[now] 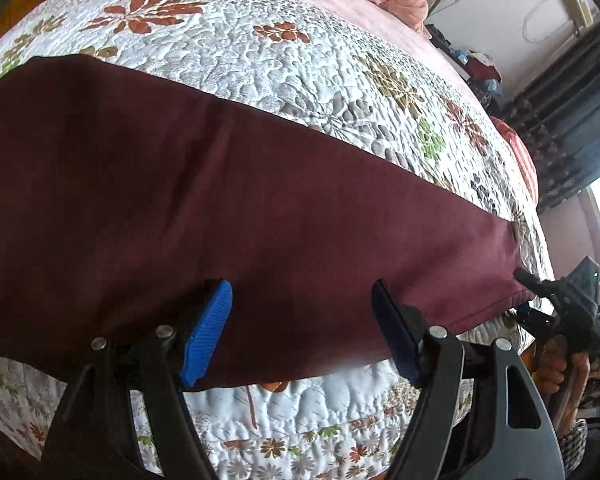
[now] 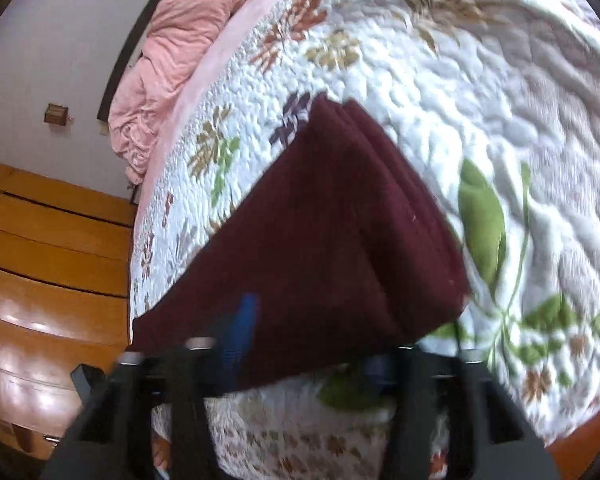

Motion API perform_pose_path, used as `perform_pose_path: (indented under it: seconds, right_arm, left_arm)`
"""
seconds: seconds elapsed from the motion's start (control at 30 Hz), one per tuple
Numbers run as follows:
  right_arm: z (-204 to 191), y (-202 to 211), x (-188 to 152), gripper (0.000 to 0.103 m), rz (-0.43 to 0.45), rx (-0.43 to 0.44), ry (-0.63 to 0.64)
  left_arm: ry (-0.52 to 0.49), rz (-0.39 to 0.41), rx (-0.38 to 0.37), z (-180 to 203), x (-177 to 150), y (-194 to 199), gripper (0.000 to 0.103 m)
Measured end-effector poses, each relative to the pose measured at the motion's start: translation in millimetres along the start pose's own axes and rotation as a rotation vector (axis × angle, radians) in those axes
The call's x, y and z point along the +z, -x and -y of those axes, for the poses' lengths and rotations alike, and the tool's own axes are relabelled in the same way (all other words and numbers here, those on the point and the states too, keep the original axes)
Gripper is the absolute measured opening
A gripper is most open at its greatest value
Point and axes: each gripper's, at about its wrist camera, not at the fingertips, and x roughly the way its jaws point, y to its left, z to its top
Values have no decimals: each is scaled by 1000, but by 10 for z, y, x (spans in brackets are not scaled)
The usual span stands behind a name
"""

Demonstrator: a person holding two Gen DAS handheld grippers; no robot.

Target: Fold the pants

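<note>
Dark maroon pants (image 1: 228, 208) lie flat as a long folded band across a white floral quilt (image 1: 260, 68). My left gripper (image 1: 302, 328) is open, its blue pads (image 1: 206, 332) spread over the near edge of the pants and holding nothing. In the right wrist view the pants (image 2: 320, 240) show as a layered stack. My right gripper (image 2: 304, 344) is blurred, with one blue pad (image 2: 242, 332) over the cloth and the other pad below it at the near end. The right gripper also shows in the left wrist view (image 1: 540, 288), at the right end of the pants.
A pink blanket (image 2: 180, 52) is bunched at the head of the bed. A shiny wooden floor (image 2: 48, 280) lies beside the bed. Dark curtains (image 1: 572, 120) and a cluttered side table (image 1: 472, 64) stand at the far right.
</note>
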Motion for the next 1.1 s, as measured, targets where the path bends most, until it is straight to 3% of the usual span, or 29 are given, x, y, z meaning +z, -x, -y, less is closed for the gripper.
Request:
perform_pose_path:
  seconds: [0.1, 0.27, 0.43, 0.5, 0.57, 0.63, 0.73, 0.83, 1.0, 1.1]
  right_arm:
    - [5, 39, 82, 15, 5, 70, -30]
    - [-253, 453, 298, 13, 92, 148, 25]
    - [-202, 1078, 410, 13, 257, 62, 66]
    - [44, 1193, 442, 13, 289, -38, 35]
    - [388, 1096, 451, 14, 236, -125, -30]
    - [630, 896, 413, 14, 167, -215, -55]
    - [761, 826, 367, 14, 164, -215, -60]
    - [602, 992, 375, 14, 199, -216, -34]
    - [-242, 1174, 283, 14, 297, -257, 183]
    - [-798, 1066, 229, 14, 327, -253, 319]
  left_arm:
    - [24, 18, -2, 5, 44, 50, 72]
    - [27, 111, 38, -2, 185, 292, 72]
    - [13, 123, 36, 9, 222, 334, 74]
    - [5, 94, 36, 28, 171, 215, 76]
    - [1, 36, 39, 36, 119, -1, 76]
    - [-52, 62, 85, 89, 54, -115, 79]
    - [-106, 67, 118, 198, 37, -158, 85]
    - [-93, 67, 101, 177, 66, -111, 85]
    - [-31, 99, 61, 84, 72, 176, 85]
    - [-27, 147, 59, 31, 61, 413, 85]
